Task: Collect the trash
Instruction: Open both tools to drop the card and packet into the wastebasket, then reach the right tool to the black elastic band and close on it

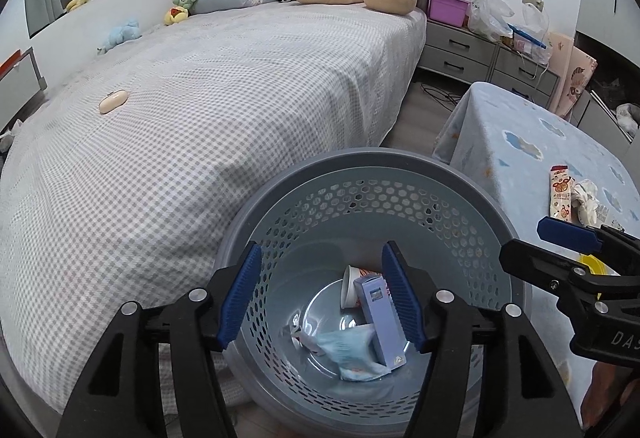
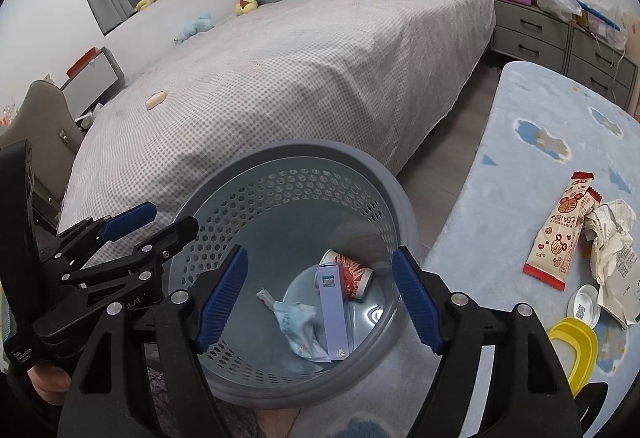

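Hovering side by side, the left gripper and right gripper tilt down over the round grey perforated plastic bin. Both gape wide, holding nothing.

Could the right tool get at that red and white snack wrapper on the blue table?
Probably yes. The right tool is open and empty above the bin; the snack wrapper lies uncovered on the table just to its right, crumpled paper beside it.

Snack wrapper, crumpled paper, lids on blue-clothed table.

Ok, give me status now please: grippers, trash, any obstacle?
Left gripper and right gripper open, empty, over basket. Snack wrapper waits on table. Path clear.
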`<state>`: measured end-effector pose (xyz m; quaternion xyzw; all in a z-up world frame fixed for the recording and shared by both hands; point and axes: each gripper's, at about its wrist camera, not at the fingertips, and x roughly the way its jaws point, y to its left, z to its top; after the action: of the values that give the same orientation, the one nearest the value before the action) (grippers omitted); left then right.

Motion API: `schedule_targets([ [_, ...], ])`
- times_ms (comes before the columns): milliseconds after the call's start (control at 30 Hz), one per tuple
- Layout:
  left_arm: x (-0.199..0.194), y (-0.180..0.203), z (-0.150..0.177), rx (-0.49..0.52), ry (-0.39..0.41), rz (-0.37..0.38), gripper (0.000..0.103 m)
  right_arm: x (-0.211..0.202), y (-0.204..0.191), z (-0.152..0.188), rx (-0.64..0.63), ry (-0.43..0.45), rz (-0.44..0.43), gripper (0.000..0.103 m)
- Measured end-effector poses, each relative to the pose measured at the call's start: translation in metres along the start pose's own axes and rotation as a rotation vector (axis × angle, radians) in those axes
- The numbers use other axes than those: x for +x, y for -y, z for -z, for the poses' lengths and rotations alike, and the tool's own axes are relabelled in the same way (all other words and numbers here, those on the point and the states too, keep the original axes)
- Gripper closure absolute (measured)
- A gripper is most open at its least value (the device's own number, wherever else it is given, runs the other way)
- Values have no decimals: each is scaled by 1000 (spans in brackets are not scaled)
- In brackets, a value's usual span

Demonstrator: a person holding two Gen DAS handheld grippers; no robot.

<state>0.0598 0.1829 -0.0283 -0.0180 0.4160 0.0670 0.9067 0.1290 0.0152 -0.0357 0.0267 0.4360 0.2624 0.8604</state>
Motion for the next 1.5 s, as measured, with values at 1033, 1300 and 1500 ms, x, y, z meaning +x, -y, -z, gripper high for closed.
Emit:
schedule_targets([
  [1033, -3, 48, 2, 85, 17, 25, 39, -43, 44, 22, 60, 42, 80, 26],
  [1300, -12, 87, 5, 138, 34, 79, 39, -78, 79, 43, 126, 90, 161, 26],
  [1500, -18, 117, 9, 185, 47, 111, 39, -103, 106, 58, 178, 122, 235, 26],
])
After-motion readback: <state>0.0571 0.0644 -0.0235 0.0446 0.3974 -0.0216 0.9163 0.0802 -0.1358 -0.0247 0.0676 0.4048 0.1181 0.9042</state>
